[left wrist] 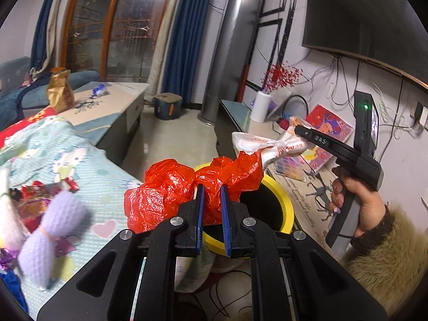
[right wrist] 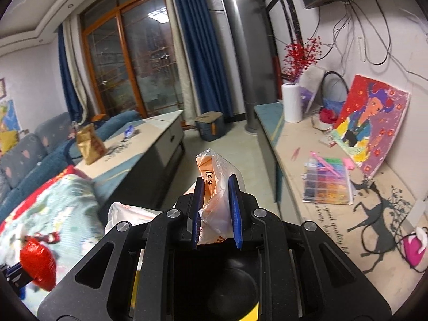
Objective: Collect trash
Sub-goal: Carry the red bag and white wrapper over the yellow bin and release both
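The left claw (left wrist: 212, 200) is clamped narrow on a crumpled red plastic bag (left wrist: 187, 187), which hangs just at the near rim of the yellow-rimmed round bin with a dark inside (left wrist: 286, 206). In the left wrist view the bin sits at about four o'clock from the bag, and most of the red bundle bulges toward nine o'clock, over the patterned bed cover (left wrist: 88, 160) rather than over the opening. The right claw (right wrist: 216, 208) is pinched on a crumpled white and orange printed plastic bag (right wrist: 216, 187); the right wrist view looks down into the bin's black interior (right wrist: 222, 289) at six o'clock, so that bag seems closer to the mouth.

The main risk, as I judge it, is releasing the red bag too early: with its bulk off-centre, it could catch the rim and slide to the floor or back onto the bed. The two bags also touch in the left wrist view, so one dropping may drag the other askew. Light plastic can cling to the blue pads (left wrist: 200, 214) and fail to fall cleanly. The loose wrappers (left wrist: 48, 190) and the lilac yarn skein (left wrist: 50, 230) on the bed remain uncollected.
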`<act>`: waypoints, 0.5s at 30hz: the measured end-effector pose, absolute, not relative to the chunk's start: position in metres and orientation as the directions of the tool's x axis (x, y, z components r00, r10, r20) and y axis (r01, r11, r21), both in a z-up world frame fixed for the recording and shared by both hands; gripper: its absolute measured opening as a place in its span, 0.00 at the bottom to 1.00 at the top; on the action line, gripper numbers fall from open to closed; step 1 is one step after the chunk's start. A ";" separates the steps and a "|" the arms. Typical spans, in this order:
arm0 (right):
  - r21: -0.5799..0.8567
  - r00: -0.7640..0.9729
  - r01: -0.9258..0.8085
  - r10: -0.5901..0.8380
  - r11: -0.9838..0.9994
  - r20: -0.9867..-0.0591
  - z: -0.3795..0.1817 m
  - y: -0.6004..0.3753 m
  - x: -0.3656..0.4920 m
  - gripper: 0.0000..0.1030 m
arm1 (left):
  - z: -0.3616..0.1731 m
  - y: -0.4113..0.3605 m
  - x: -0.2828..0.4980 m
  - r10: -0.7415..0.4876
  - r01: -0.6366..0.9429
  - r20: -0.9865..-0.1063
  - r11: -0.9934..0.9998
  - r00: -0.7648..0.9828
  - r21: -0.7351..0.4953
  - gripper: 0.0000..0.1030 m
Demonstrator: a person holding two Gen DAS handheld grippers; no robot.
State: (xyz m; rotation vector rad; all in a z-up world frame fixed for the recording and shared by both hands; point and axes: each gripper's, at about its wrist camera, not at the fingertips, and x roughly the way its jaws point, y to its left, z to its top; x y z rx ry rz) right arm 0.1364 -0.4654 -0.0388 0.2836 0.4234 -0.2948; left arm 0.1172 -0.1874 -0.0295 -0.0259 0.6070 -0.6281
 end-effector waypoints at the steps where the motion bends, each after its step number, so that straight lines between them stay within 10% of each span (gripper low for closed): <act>1: 0.197 0.866 0.345 -0.231 0.918 -0.443 -0.041 -0.467 0.137 0.13 | -0.032 -0.193 0.119 -0.560 0.549 -0.531 0.812 0.636 -0.199 0.11; 15: 0.102 0.807 0.424 -0.324 0.900 -0.494 -0.068 -0.482 0.147 0.14 | -0.077 -0.255 0.130 -0.598 0.629 -0.611 0.751 0.518 -0.201 0.11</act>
